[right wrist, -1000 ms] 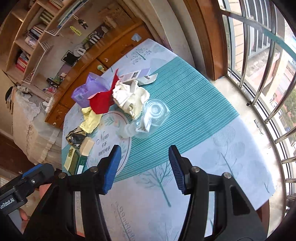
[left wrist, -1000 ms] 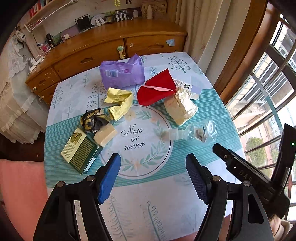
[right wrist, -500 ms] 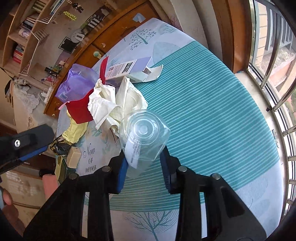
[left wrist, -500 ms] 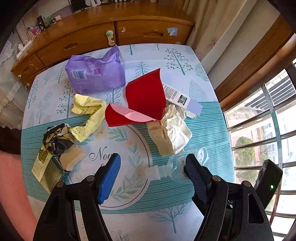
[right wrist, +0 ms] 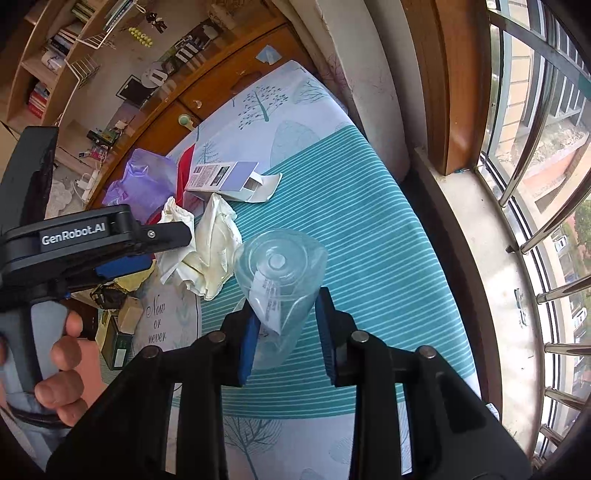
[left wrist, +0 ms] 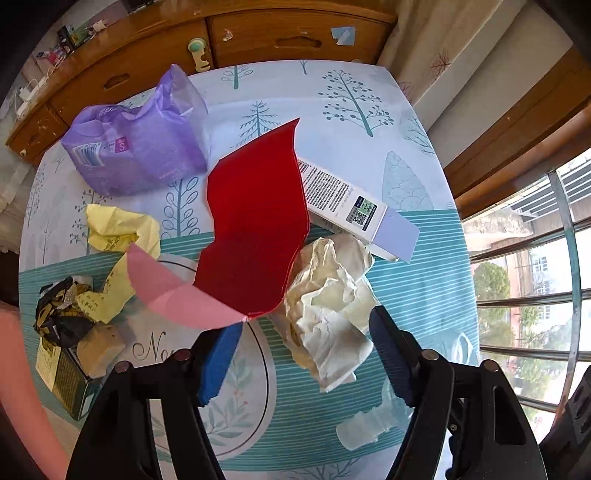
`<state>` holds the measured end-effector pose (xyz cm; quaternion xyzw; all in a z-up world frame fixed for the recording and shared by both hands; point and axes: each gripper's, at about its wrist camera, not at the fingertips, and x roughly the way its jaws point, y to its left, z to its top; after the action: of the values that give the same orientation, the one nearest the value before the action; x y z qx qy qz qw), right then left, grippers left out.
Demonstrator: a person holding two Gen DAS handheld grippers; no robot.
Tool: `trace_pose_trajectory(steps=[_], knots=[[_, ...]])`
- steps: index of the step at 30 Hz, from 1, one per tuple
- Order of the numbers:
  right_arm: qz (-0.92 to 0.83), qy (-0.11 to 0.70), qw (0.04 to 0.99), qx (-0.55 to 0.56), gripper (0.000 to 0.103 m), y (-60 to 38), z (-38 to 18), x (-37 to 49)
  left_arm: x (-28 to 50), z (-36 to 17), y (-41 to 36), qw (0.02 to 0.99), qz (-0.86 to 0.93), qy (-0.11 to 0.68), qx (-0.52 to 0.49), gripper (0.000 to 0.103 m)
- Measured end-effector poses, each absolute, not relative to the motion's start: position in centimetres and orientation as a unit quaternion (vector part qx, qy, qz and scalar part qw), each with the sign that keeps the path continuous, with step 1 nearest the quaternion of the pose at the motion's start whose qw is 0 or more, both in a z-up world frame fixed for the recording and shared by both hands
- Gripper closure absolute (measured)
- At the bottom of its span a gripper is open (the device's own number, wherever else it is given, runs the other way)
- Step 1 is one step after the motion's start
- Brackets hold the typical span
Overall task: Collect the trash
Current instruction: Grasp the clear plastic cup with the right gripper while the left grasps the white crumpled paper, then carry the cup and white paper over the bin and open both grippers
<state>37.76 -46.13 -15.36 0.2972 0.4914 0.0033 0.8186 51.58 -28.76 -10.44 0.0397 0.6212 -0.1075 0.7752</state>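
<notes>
Trash lies scattered on a round table [left wrist: 351, 110]. My right gripper [right wrist: 286, 328] is shut on a clear plastic bottle [right wrist: 279, 280], holding it just above the cloth; the bottle also shows at the lower right of the left wrist view [left wrist: 373, 424]. My left gripper [left wrist: 306, 354] is open, its jaws on either side of a crumpled white paper wad [left wrist: 328, 306], which also shows in the right wrist view [right wrist: 210, 243]. A red and pink sheet [left wrist: 255, 236] lies just beyond it.
A purple plastic pack [left wrist: 136, 144], crumpled yellow paper [left wrist: 118, 236], a black and gold wrapper [left wrist: 59, 314], a tan block [left wrist: 99, 347], a green box [left wrist: 62, 380] and a white and lilac carton [left wrist: 354, 206] lie around. A wooden dresser [left wrist: 258, 33] stands behind; windows are at right.
My right gripper closed on the clear bottle and lifted it slightly. My left gripper moved forward and down over the table until its open jaws flank the white paper wad.
</notes>
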Motion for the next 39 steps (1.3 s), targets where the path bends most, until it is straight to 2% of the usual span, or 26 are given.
trace_pose_trajectory(steps=[1, 2, 8, 17, 24, 39], knots=[[0.006, 0.492, 0.818, 0.296, 0.078, -46.0, -15.3, 37.8, 51.7, -11.0, -29.0, 0.774, -0.105, 0.622, 0.055, 0.054], [0.008, 0.492, 0.819, 0.295, 0.078, -45.8, -15.3, 37.9, 51.8, -11.3, -29.0, 0.777, -0.094, 0.619, 0.072, 0.058], [0.024, 0.488, 0.827, 0.279, 0.079, -44.3, -14.4, 37.8, 50.7, -11.2, -27.2, 0.777, -0.099, 0.618, 0.069, 0.066], [0.04, 0.485, 0.832, 0.268, 0.08, -41.7, -12.8, 36.2, 46.3, -9.1, -22.1, 0.784, -0.09, 0.613, 0.05, 0.067], [0.053, 0.476, 0.84, 0.255, 0.08, -38.0, -10.5, 32.4, 40.4, -5.4, -18.1, 0.807, -0.097, 0.581, 0.057, 0.067], [0.045, 0.434, 0.87, 0.229, 0.081, -25.5, -4.4, 15.3, 22.2, 2.5, -4.2, 0.858, -0.135, 0.491, 0.065, 0.067]])
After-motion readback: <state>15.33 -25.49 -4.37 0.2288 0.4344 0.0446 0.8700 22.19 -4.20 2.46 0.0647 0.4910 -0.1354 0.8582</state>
